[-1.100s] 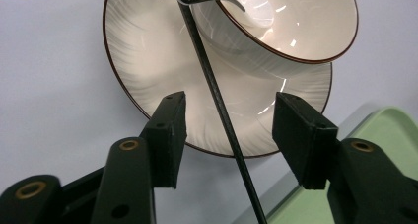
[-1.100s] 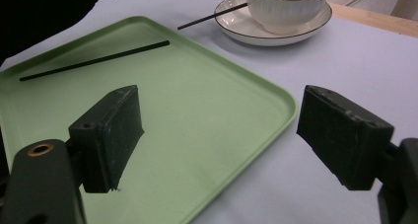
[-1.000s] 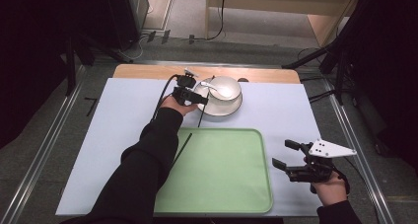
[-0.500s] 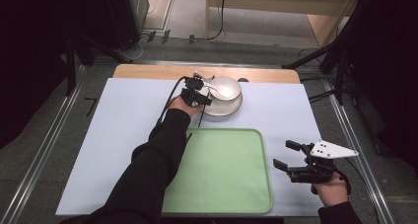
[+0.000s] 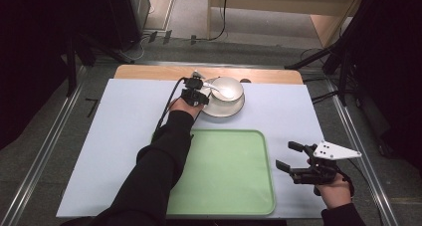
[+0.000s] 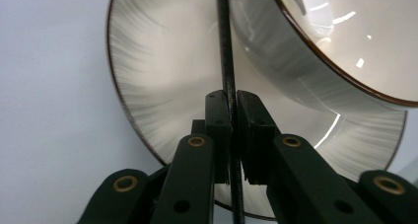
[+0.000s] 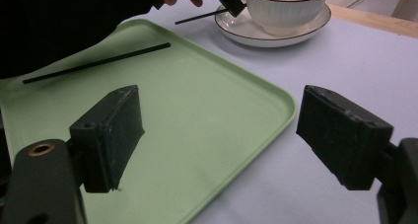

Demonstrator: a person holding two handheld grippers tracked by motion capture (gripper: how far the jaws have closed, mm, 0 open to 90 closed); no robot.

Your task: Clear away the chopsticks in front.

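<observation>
My left gripper (image 5: 194, 94) (image 6: 230, 98) is shut on a thin black chopstick (image 6: 224, 51) (image 7: 197, 18) and holds it over the near-left rim of a white plate (image 5: 215, 111) (image 6: 162, 76). On that plate stands a white bowl (image 5: 228, 89) (image 7: 286, 7) with a white spoon (image 5: 221, 90) in it. A second black chopstick (image 7: 98, 62) lies on the green tray (image 5: 234, 186) (image 7: 197, 100). My right gripper (image 5: 284, 155) (image 7: 224, 135) is open with nothing between its fingers, at the tray's right edge.
A pale blue mat (image 5: 124, 136) covers the table, with a wooden strip (image 5: 149, 72) along its far edge. The person's left sleeve (image 5: 159, 171) crosses the tray's left side. Metal rails (image 5: 45, 151) run beside the table.
The left hand has shifted slightly right, closer to the plate and bowl, with the chopstick in its jaws. The right gripper has stayed in place.
</observation>
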